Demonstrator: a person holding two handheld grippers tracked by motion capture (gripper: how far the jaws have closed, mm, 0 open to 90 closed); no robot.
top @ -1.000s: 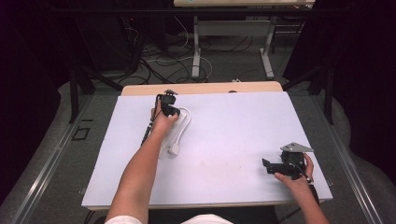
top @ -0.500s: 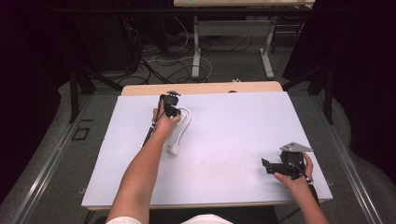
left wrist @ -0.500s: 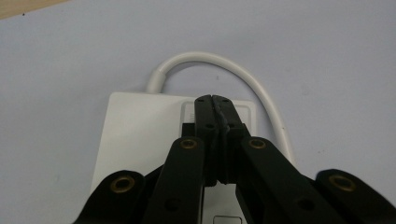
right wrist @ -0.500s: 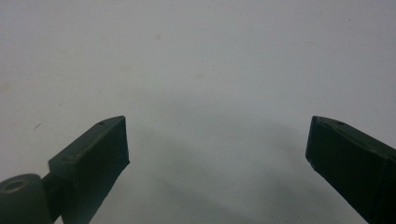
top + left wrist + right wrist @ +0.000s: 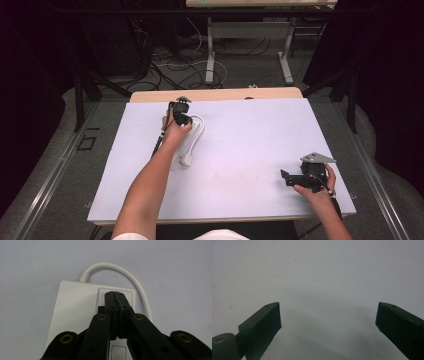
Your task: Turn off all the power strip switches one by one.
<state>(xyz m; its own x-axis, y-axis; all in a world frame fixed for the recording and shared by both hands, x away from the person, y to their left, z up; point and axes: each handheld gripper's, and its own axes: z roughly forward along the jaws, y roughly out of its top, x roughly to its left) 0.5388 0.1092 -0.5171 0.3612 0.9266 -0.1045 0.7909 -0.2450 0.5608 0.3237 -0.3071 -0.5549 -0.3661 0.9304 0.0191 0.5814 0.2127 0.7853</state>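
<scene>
A white power strip (image 5: 75,312) lies flat on the white table (image 5: 250,140), mostly under the person's left hand in the high view. Its white cable (image 5: 140,287) leaves the far end and curls round to the right; the cable (image 5: 201,127) runs back to a white end piece (image 5: 186,160). My left gripper (image 5: 115,293) is shut, with nothing between its jaws, and its tips rest on a raised rectangular button of the strip. The left gripper (image 5: 180,112) stands near the table's far left. My right gripper (image 5: 286,178) is open above bare table at the front right, jaws pointing left.
The table's far edge shows a wooden strip (image 5: 215,94). Beyond it lie floor cables (image 5: 180,70) and the legs of another table (image 5: 211,50). Between its two fingers (image 5: 264,320) the right gripper view has bare white surface.
</scene>
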